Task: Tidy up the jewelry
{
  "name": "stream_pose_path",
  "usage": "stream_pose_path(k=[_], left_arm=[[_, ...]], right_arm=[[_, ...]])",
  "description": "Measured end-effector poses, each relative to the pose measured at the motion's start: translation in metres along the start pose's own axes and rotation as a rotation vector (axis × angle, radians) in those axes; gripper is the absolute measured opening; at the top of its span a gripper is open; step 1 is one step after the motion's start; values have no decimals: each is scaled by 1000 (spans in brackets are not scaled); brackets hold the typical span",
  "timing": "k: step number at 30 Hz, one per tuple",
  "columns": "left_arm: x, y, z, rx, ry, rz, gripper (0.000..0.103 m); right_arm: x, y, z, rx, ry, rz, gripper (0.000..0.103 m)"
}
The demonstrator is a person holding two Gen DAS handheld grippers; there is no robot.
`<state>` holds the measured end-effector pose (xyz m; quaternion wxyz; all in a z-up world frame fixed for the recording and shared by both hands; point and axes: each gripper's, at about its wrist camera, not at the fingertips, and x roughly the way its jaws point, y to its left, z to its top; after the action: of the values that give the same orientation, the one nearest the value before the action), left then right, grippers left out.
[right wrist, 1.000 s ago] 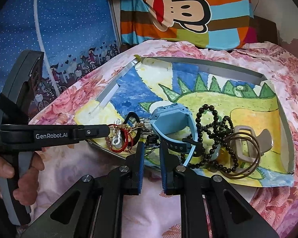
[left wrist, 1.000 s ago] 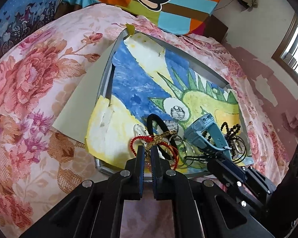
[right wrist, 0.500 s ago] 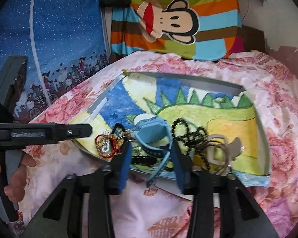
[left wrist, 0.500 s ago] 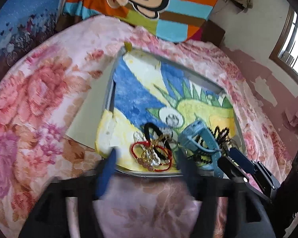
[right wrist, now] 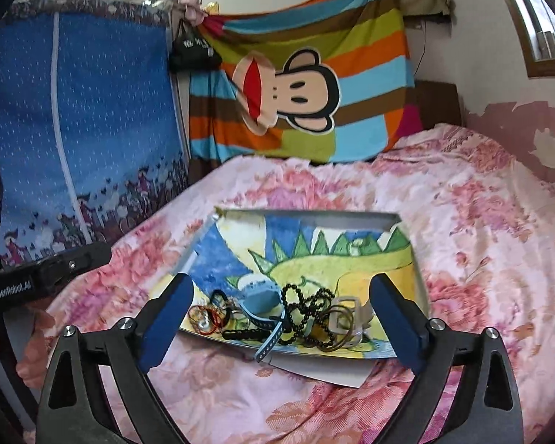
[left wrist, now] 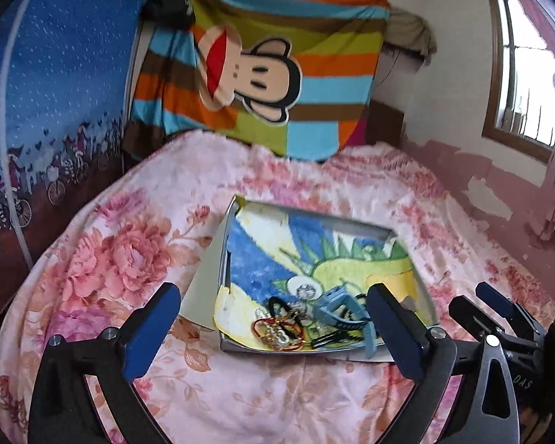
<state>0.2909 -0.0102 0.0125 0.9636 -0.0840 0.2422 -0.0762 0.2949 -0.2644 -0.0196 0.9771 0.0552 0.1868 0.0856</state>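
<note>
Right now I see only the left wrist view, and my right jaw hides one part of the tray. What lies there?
Observer: A black bead string, beside the blue watch.
Operator: Anything more to its right?
Observer: Brown rings lying over a beige buckle.
Operator: I see the right gripper only from the side. Does it hold something?
Observer: No. The right gripper is open and empty, short of the tray.

A striped blanket (right wrist: 314, 85) printed with a cartoon monkey hangs on the wall beyond the far edge of the bed. A blue dotted curtain (right wrist: 77, 133) stands left. A floral bedspread (left wrist: 137, 259) covers the bed. A window (left wrist: 525, 66) sits at right.
</note>
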Motion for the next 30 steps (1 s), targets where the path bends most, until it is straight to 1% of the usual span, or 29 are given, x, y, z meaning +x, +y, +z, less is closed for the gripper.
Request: stream_pose_path(k=[2,4,10,17,25,30], left_arm=[[-14,-2,-1,-5,-26,-10,102],[-28,-5,-2,-7,-48,-11,103],[-75,-14,-11,15,-96,-8,103],[-124,-19,-30,20,-118,7,103],[-161,-19,-52,24,-121,34,103],[-180,-19,-69,32,-132,49,103]], right_arm=[[-15,1,3,-3,-21,-5,99],[-29,2,5,-4,-42,-7,102],[-72,1,6,19,-78,8,102],[-118,6,-1,5,-98,5,102],[-165,15,-17,-6,-115,-3,102],[-186,18,-29,3,-122,-15,102]])
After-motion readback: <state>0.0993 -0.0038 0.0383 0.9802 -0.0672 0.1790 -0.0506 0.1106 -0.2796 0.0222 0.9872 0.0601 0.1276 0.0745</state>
